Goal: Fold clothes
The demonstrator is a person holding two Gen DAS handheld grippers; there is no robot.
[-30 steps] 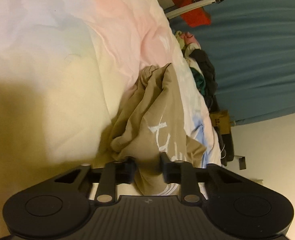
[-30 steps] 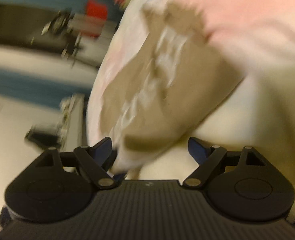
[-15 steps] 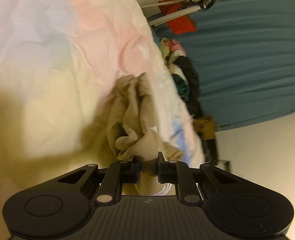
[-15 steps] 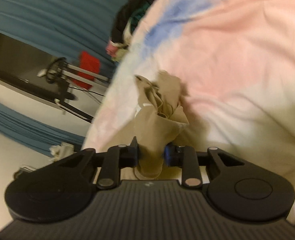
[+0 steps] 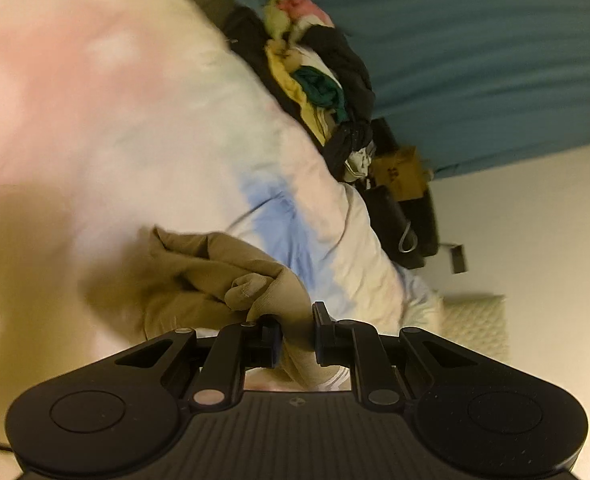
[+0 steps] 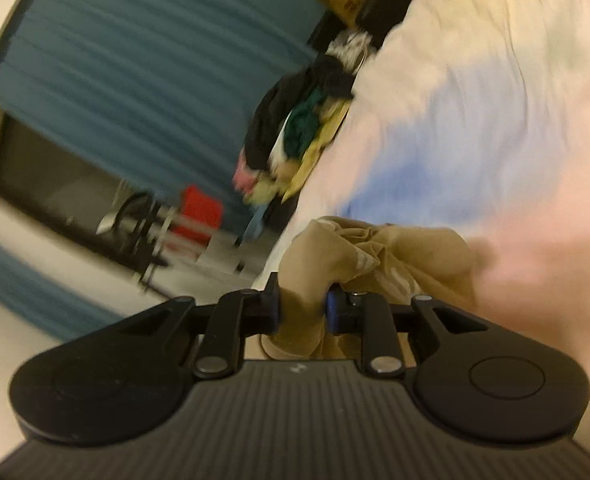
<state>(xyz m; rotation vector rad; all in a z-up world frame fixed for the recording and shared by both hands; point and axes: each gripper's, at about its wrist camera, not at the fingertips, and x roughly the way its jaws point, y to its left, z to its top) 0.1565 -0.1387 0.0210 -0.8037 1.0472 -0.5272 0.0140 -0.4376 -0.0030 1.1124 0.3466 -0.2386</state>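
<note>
Gripping tan shirt (image 5: pixel 215 276) in both tongs; left gripper (image 5: pixel 297 334) clamped on a bunched fold; right gripper (image 6: pixel 302 308) just closed onto another bunch; shirt hung crumpled over pastel sheet (image 5: pixel 95 120), beside clothes pile (image 5: pixel 319 80).

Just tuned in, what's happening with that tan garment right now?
Both handheld grippers are clamped on the tan garment. The left gripper pinches a bunched fold of it, and the right gripper, whose jaws have just been closing, now squeezes another bunch. The garment is gathered up and crumpled over the pastel bedspread, not yet spread out or folded. A pile of other clothes sits at the bed's far edge.
</note>
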